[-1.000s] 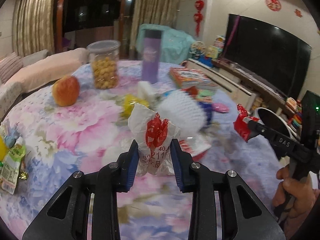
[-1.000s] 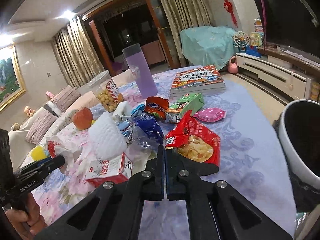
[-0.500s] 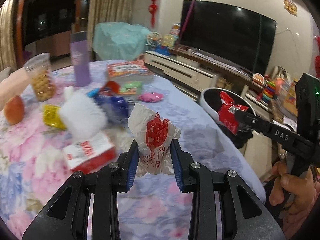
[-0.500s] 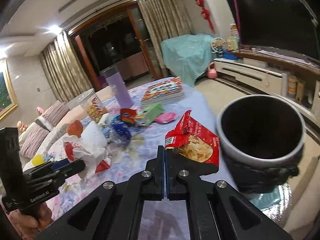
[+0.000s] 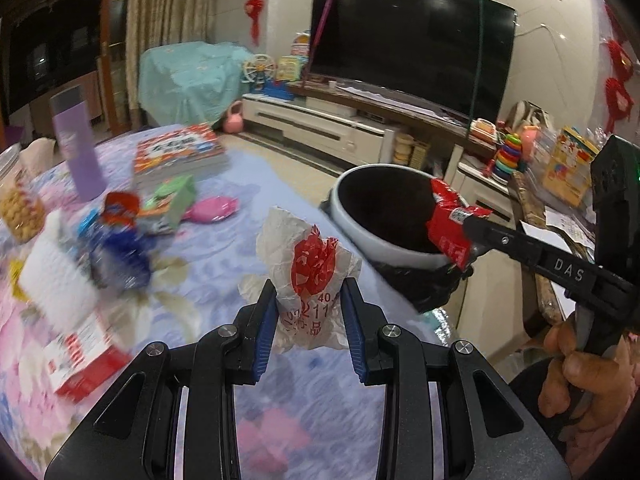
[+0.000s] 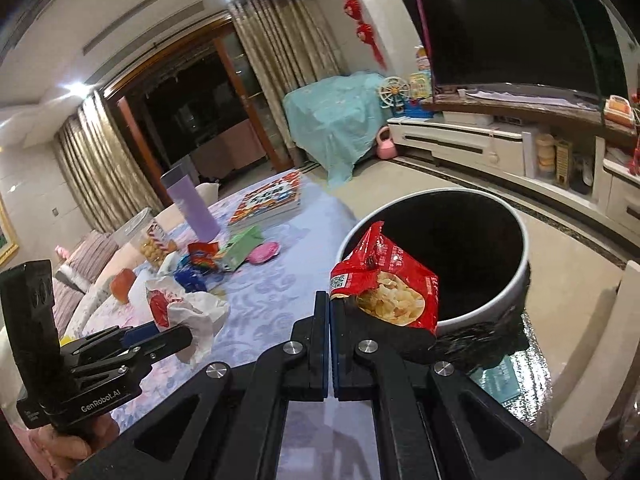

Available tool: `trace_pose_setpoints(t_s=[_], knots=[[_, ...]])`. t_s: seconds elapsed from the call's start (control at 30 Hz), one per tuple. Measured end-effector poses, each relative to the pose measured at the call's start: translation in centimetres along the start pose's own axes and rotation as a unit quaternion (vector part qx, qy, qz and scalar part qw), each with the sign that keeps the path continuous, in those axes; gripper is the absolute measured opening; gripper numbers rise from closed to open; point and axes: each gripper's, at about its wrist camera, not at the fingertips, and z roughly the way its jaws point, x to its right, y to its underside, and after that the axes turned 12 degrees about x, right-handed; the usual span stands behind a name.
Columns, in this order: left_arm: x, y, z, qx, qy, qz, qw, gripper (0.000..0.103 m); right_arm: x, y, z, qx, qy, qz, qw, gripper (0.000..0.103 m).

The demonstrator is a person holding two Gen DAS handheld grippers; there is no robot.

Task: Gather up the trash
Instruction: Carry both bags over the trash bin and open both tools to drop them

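My left gripper (image 5: 310, 314) is shut on a crumpled white paper bag with red print (image 5: 308, 268), held above the table's edge. The same bag (image 6: 188, 308) and left gripper (image 6: 182, 334) show at the lower left of the right wrist view. My right gripper (image 6: 330, 308) is shut on a corner of a red chip bag (image 6: 384, 284), which hangs at the near rim of the round grey trash bin (image 6: 516, 280) with its black liner. From the left wrist view, the right gripper (image 5: 470, 232) holds that chip bag (image 5: 448, 228) over the bin (image 5: 352, 236).
The floral table (image 5: 248, 184) carries a purple tumbler (image 5: 78, 152), books (image 5: 176, 152), a green carton (image 5: 176, 196), a pink item (image 5: 212, 208), blue wrappers, white foam netting (image 5: 56, 280) and a red-white box (image 5: 88, 364). A pale chair (image 6: 592, 360) stands right of the bin; TV and cabinet behind.
Both grippers have swung right, away from the litter on the table, each keeping its bag. The bin has come into view and the chip bag now reaches its rim.
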Motion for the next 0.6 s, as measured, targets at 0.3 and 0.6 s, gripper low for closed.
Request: trace_pose_setpoints(t_s=[0.3, 0.6], knots=[[3.2, -2.8, 4.4, -0.020, 0.049, 0.018, 0.9984, 0.030, 2.7, -1.7, 0.3, 0.005, 0.004, 0.014, 1.000, 0.000], [4.6, -4.9, 9.1, -0.046, 0.073, 0.010, 0.9962, 0.031, 5.3, -2.9, 2.0, -0.012, 0.012, 0.023, 1.000, 0.000]])
